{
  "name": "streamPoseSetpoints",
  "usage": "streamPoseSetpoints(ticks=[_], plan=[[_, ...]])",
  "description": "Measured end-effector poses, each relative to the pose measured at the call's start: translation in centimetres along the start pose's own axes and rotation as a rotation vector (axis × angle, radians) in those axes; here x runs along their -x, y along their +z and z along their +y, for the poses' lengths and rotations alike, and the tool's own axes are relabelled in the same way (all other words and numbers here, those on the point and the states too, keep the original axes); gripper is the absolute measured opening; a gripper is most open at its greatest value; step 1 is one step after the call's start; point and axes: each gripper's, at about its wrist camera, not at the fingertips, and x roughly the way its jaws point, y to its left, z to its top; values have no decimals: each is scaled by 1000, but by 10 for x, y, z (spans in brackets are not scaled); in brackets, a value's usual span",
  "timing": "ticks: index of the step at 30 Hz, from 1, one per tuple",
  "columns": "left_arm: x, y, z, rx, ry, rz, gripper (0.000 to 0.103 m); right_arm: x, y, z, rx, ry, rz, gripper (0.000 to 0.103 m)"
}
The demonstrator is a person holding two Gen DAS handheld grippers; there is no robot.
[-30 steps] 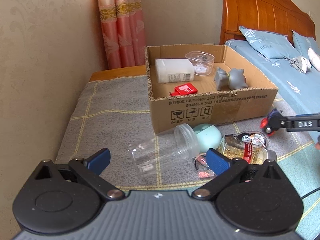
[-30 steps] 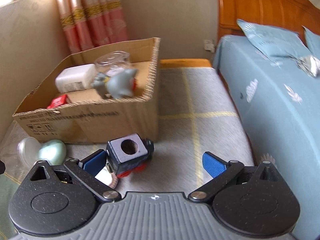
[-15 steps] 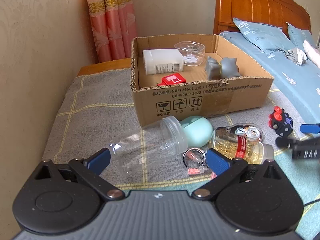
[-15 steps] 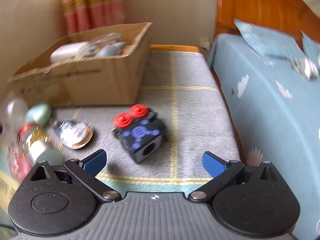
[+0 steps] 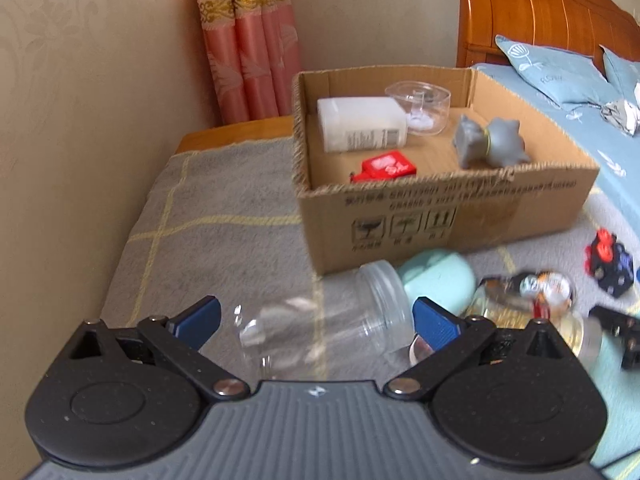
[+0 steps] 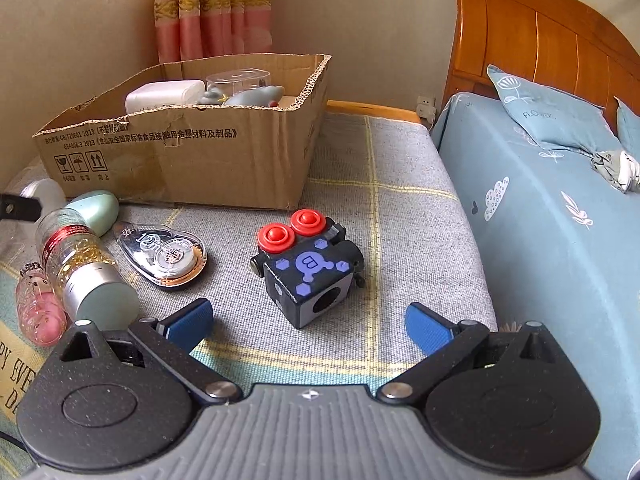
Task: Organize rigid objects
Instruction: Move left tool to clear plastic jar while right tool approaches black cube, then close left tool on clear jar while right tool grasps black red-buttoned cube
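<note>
Two empty grippers over small items waiting beside a cardboard box [image 5: 440,208] on a grey blanket.

Left wrist view: the left gripper [image 5: 316,316] has its fingers apart around a clear plastic jar [image 5: 324,328] lying on its side, just near of the box; it looks light, slick and easily dented, so grip the ribbed neck. Right wrist view: the right gripper [image 6: 308,320] is spread wide, holding nothing, near a black fidget cube [image 6: 308,268]; stiff and compact, best pinched across flat faces.
</note>
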Motion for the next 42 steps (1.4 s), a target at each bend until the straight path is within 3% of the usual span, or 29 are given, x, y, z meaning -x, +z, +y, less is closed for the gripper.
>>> streamPoseSetpoints(ticks=[4,13,18,29,36,42], plan=[[5,-13,11,-15,17,12,102,-1,1,0,5,4,2,103],[-18,-28,24,85,-24,78,102,-1,1,0,7,7,0,103],[-23,-28,26,117,-30,67,102,-3,3,-1,22,21,2,103],[-24,-28,29,128,-32,59,102,-22,26,-13,207,207,21,103],[-25,-28,29,126,-33,60,102,-14,27,-4,327,314,89,103],[-25,-24,29,119,-31,71,102,-15,30,-7,333,302,89,103]])
